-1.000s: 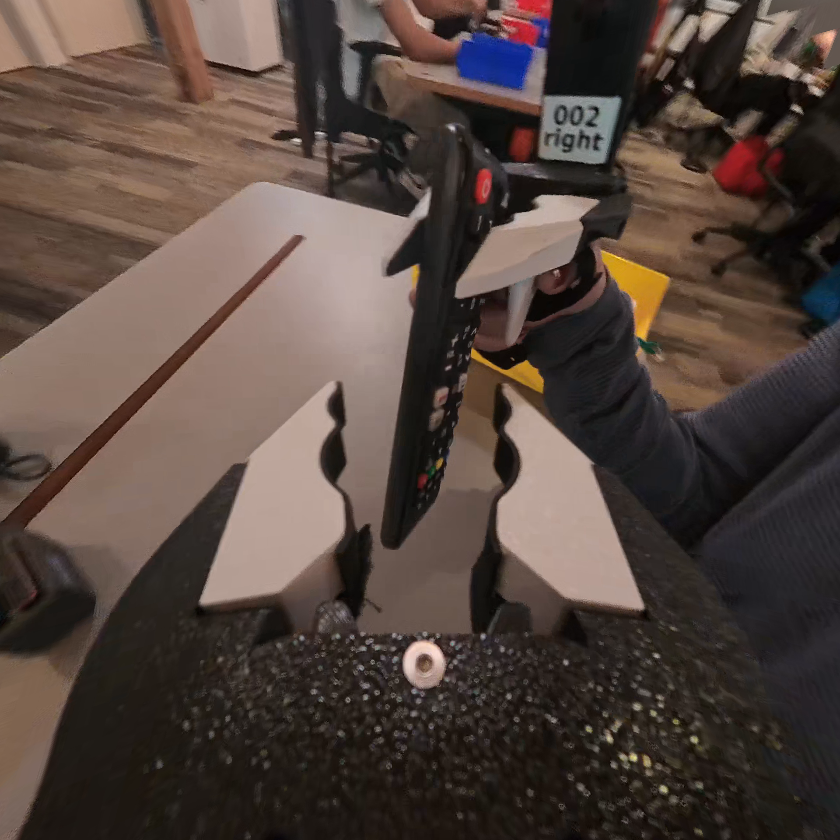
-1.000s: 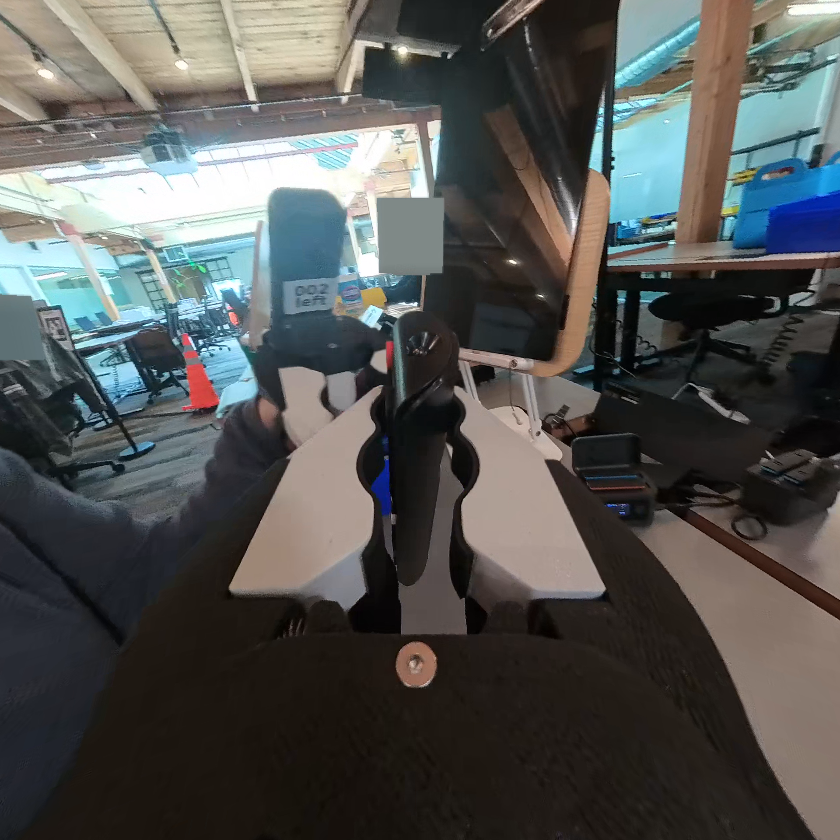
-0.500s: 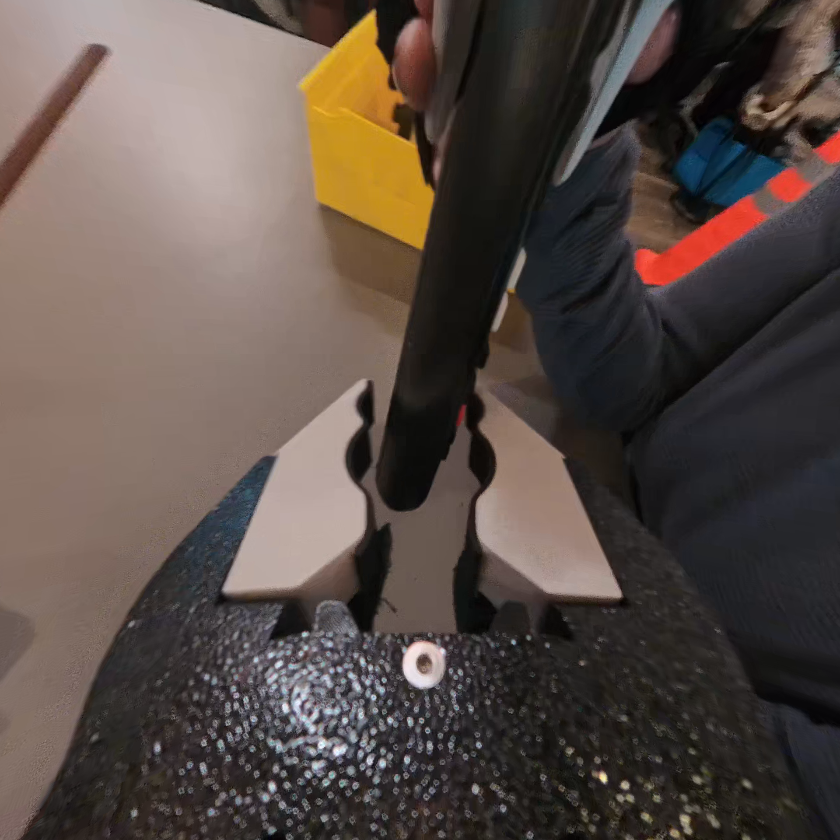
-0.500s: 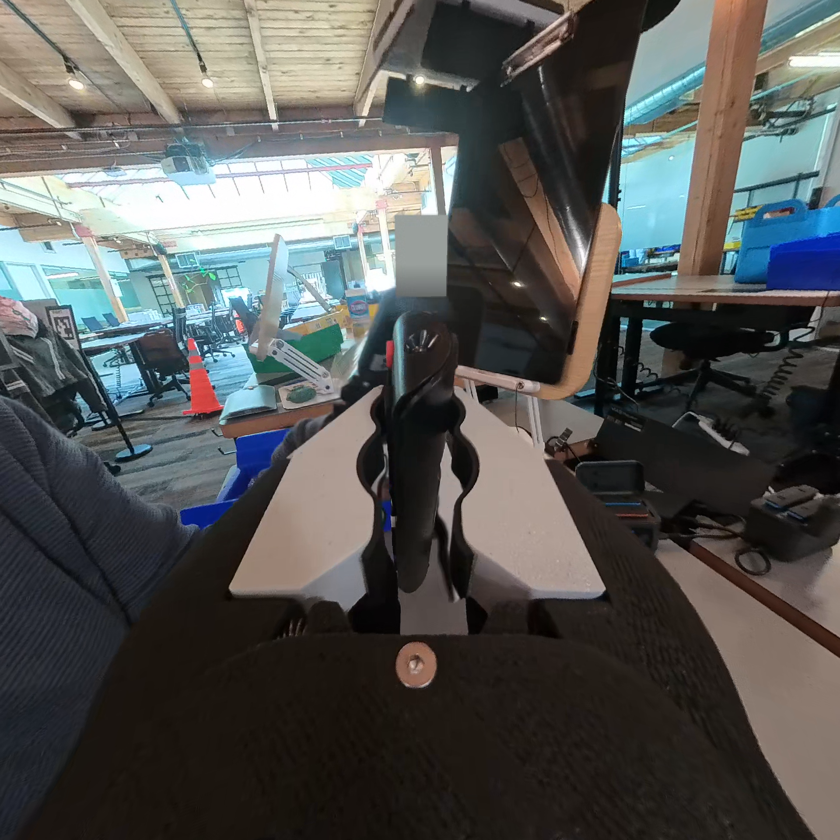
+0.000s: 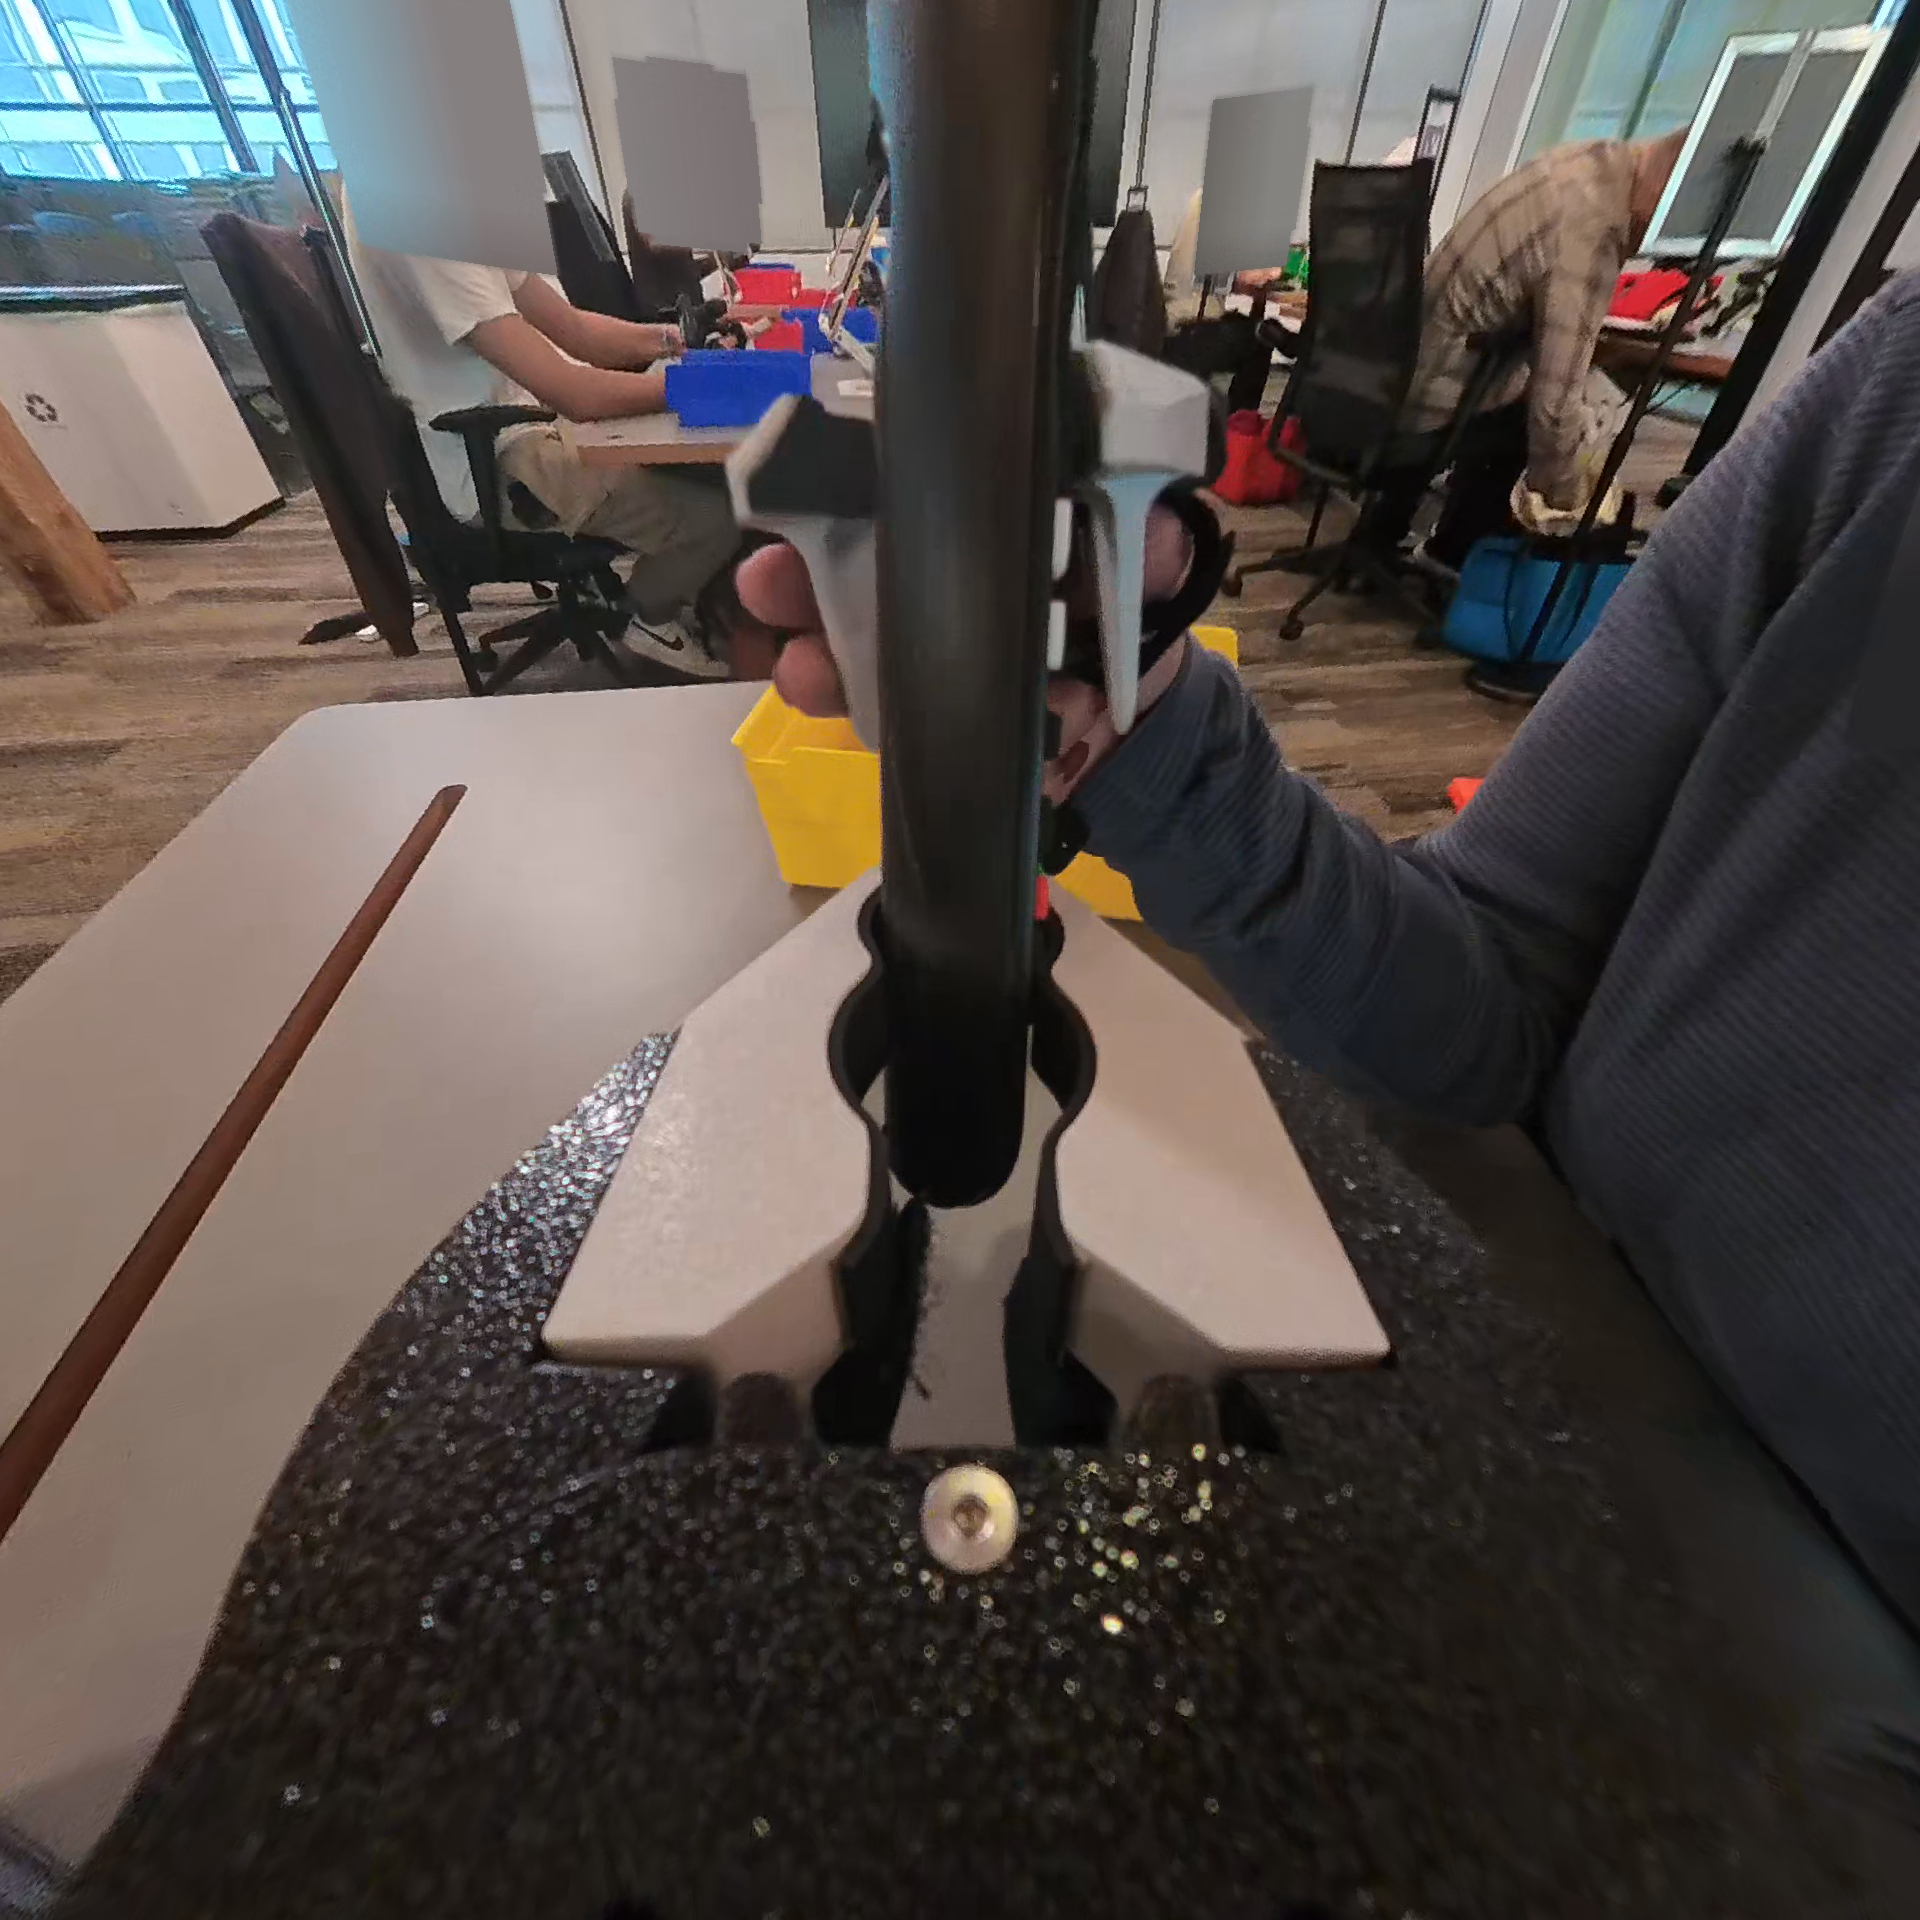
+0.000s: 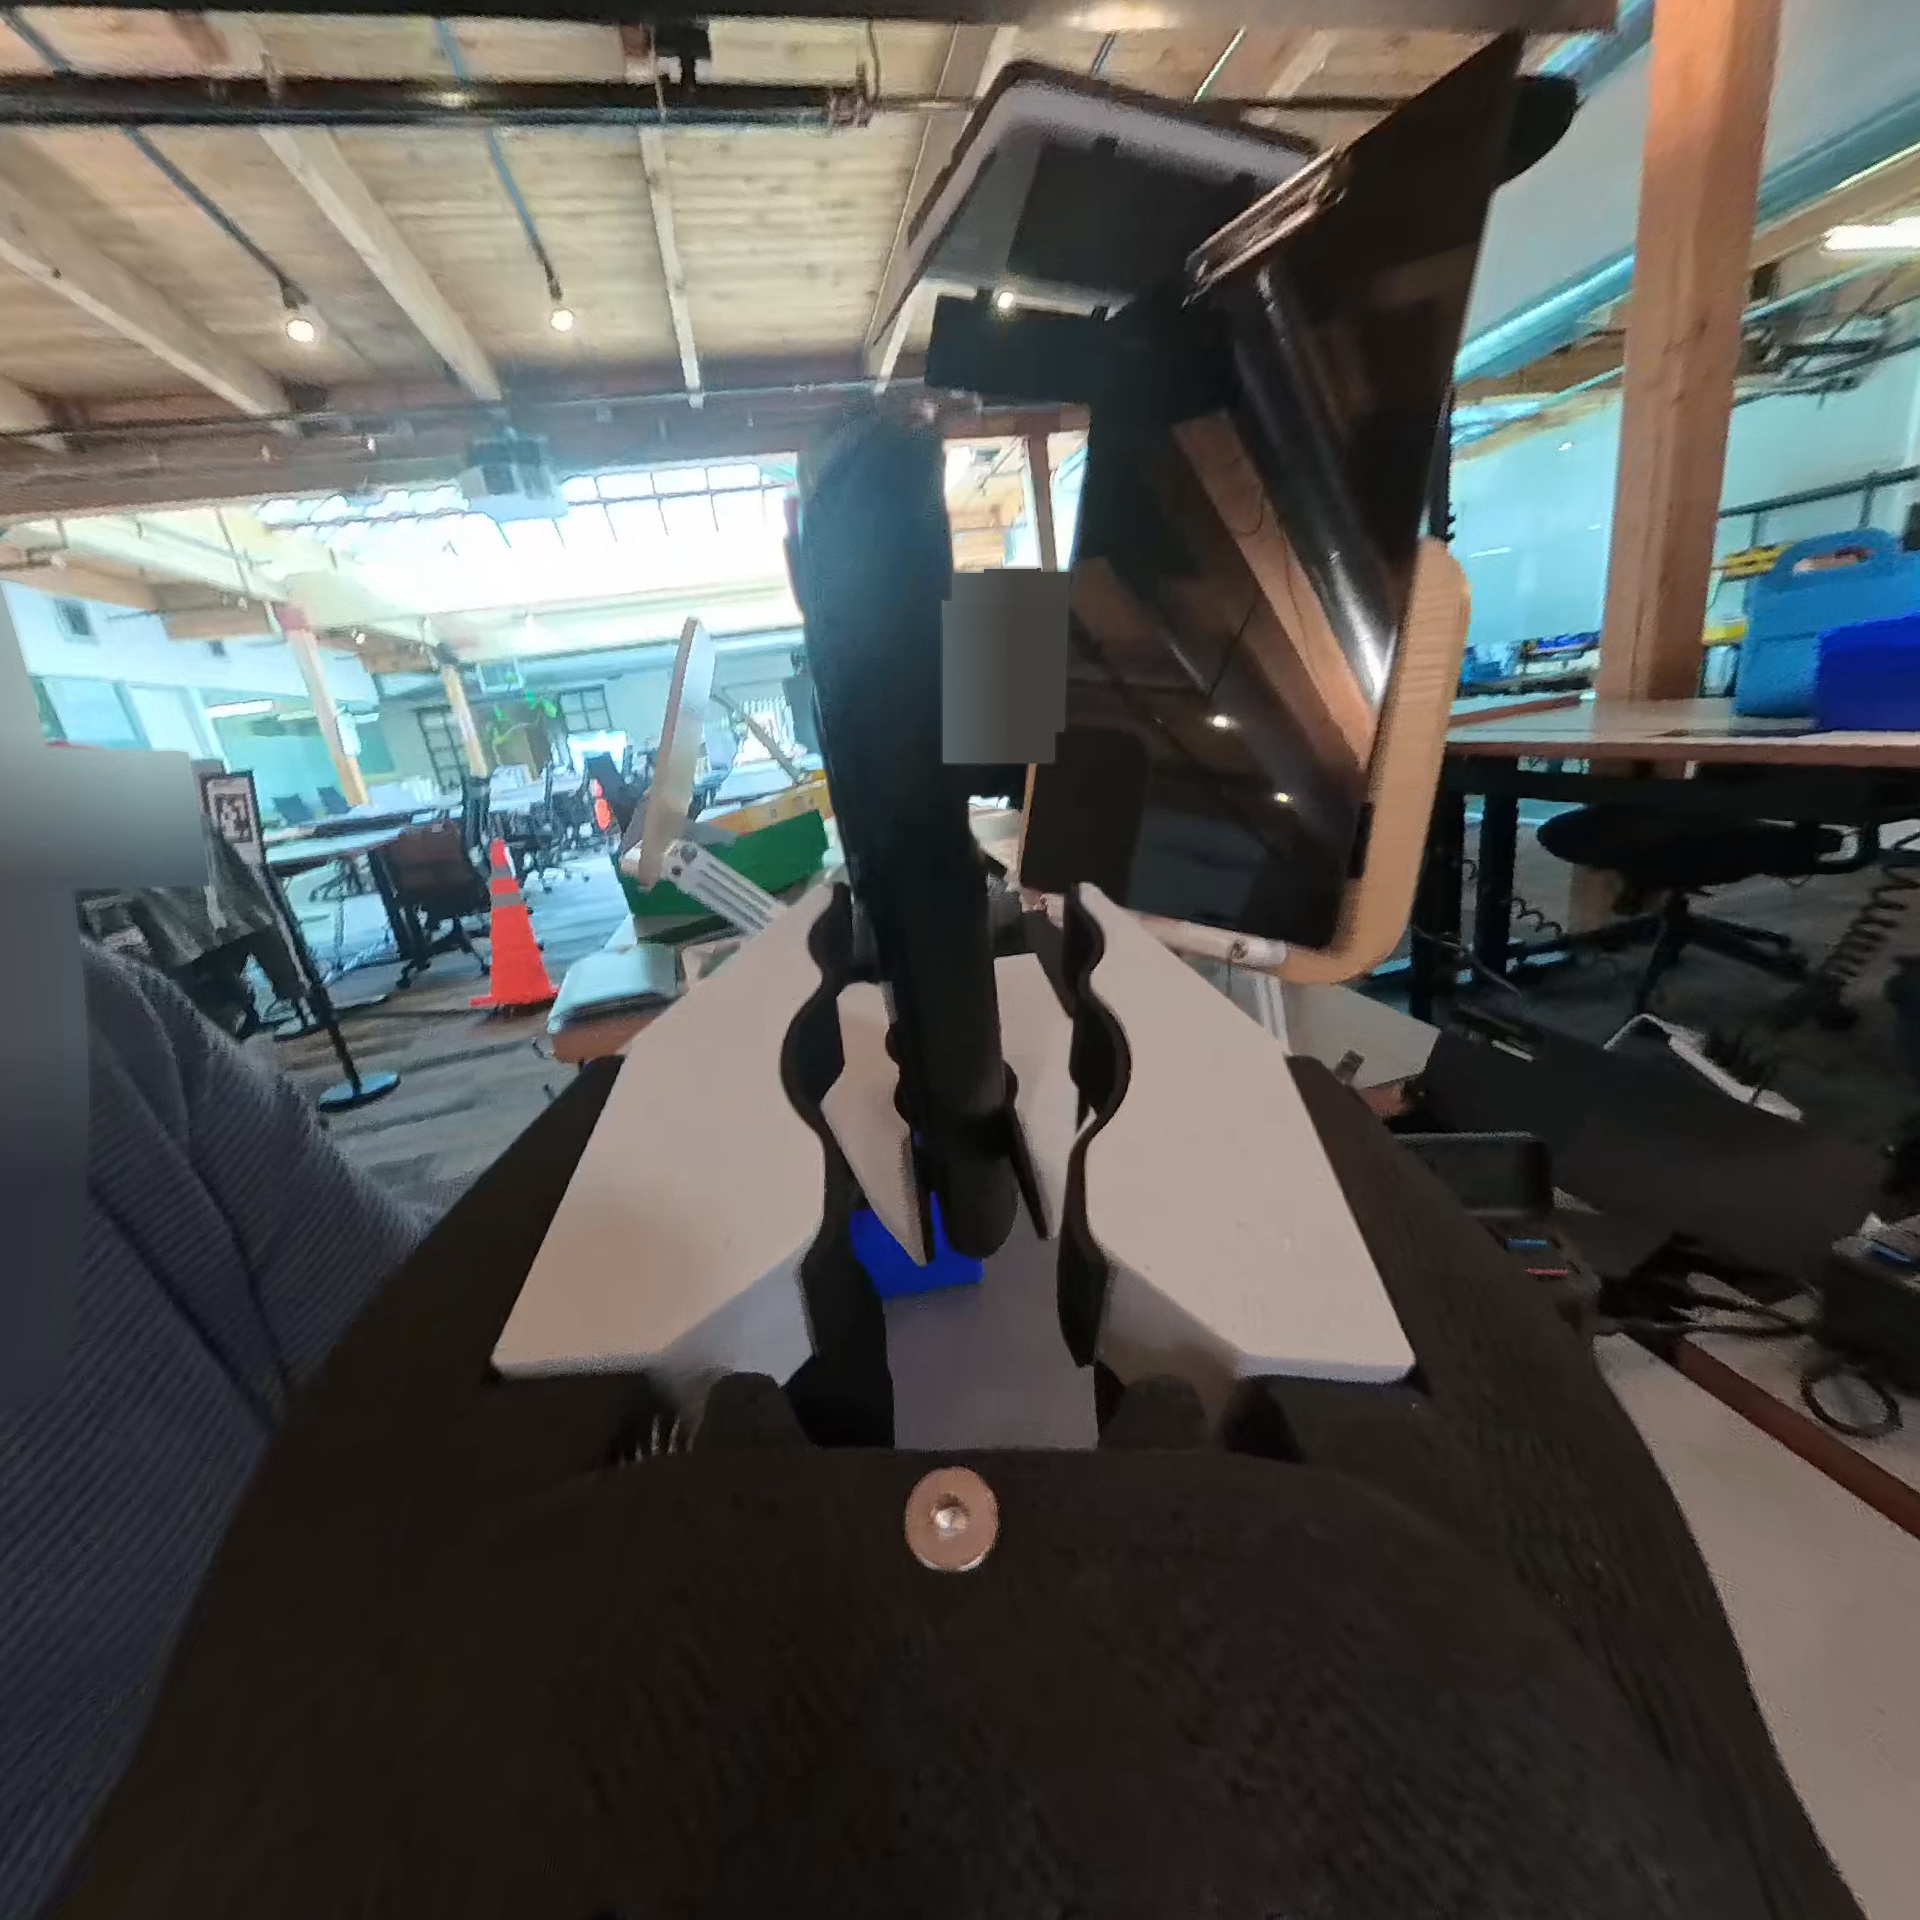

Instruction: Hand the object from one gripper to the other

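We had the remote (image 5: 961, 644) upright over the table (image 5: 436, 935) — left gripper (image 5: 961, 935) clamped on its bottom end, right gripper (image 6: 951, 935) spread wide, fingers clear of it.

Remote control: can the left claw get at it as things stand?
Likely yes: the left claw seems shut on the lower end of the remote control; the right claw stands open around it, blocking nothing.

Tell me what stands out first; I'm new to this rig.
A black remote stands upright mid-frame, its lower end clamped in the left gripper. The right gripper flanks it with gaps either side. A yellow bin sits on the table behind.
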The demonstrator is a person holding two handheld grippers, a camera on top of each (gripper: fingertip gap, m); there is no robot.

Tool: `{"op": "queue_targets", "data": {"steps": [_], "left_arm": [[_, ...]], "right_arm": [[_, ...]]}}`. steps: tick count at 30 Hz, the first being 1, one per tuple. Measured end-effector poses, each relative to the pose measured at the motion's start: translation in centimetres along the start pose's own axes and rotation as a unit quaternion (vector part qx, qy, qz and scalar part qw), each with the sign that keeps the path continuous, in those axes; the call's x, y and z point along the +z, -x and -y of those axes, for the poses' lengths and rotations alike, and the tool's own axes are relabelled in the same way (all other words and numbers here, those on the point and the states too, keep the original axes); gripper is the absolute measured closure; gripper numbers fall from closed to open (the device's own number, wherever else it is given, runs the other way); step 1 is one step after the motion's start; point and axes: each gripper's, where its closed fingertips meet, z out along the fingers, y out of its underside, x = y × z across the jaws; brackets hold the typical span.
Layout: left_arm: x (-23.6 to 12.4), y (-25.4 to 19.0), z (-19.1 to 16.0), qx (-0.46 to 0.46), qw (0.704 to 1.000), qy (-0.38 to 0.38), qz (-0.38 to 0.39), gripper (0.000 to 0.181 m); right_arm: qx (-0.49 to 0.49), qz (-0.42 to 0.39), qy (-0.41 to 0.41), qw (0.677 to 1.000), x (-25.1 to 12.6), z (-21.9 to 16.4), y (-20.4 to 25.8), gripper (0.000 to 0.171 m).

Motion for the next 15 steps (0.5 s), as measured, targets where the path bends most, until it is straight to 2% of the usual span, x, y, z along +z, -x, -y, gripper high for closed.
{"op": "queue_targets", "data": {"steps": [2, 3, 6, 8, 10, 13, 15], "left_arm": [[0.3, -0.3, 0.1, 0.005, 1.000, 0.002, -0.004, 0.162], [0.5, -0.4, 0.1, 0.005, 1.000, 0.002, -0.009, 0.160], [0.7, -0.5, 0.3, -0.021, 1.000, -0.004, -0.020, 0.159], [0.7, 0.8, 0.5, -0.037, 0.999, -0.007, 0.020, 0.153], [0.3, 1.7, 1.1, -0.044, 0.998, -0.023, 0.049, 0.110], [-1.1, 3.0, 3.4, -0.028, 0.991, -0.083, 0.104, 0.088], [-2.3, 3.5, 5.6, 0.013, 0.978, -0.140, 0.151, 0.087]], "right_arm": [[-0.008, 0.010, 0.021, 1.000, 0.4, -0.7, 0.4, 0.137], [-0.017, 0.020, 0.025, 0.999, 0.5, -0.9, 0.8, 0.146], [-0.055, 0.008, 0.030, 0.998, 0.5, -0.9, 0.8, 0.149], [-0.092, -0.027, 0.029, 0.995, 0.4, -0.6, 0.1, 0.149], [-0.146, -0.093, 0.034, 0.984, 0.2, -0.4, -1.5, 0.149], [-0.242, -0.220, 0.046, 0.944, -0.5, 0.3, -4.4, 0.149], [-0.312, -0.291, 0.045, 0.903, -0.9, 1.1, -5.6, 0.149]]}}
